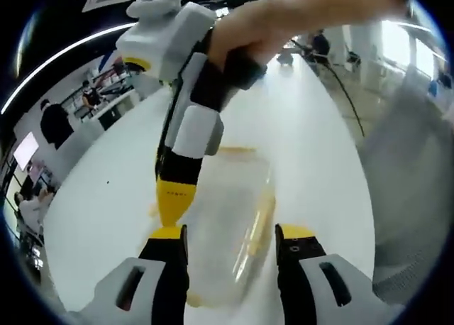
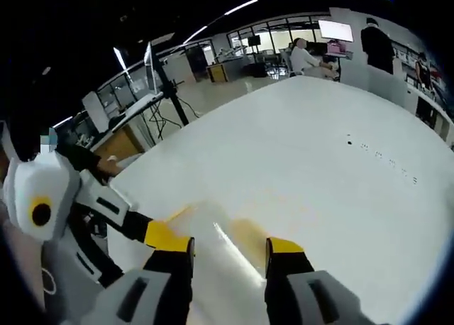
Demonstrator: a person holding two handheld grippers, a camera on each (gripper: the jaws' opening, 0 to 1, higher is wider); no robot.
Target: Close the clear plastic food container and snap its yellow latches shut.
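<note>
Clear plastic food container point(image 1: 230, 226) is lying blurred on the white table point(image 1: 106, 197) between the open, empty left gripper point(image 1: 232, 243) and right gripper point(image 2: 228, 250), seemingly closed, latches probably still waiting.

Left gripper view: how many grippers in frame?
2. The left gripper rises from the bottom, jaws apart either side of the blurred clear plastic food container. The right gripper comes down from upper left, tips at the container's left edge.

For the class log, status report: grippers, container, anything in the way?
Left gripper open, jaws astride the clear container. Right gripper open above it. White table otherwise bare near it. Latch state blurred, cannot tell.
</note>
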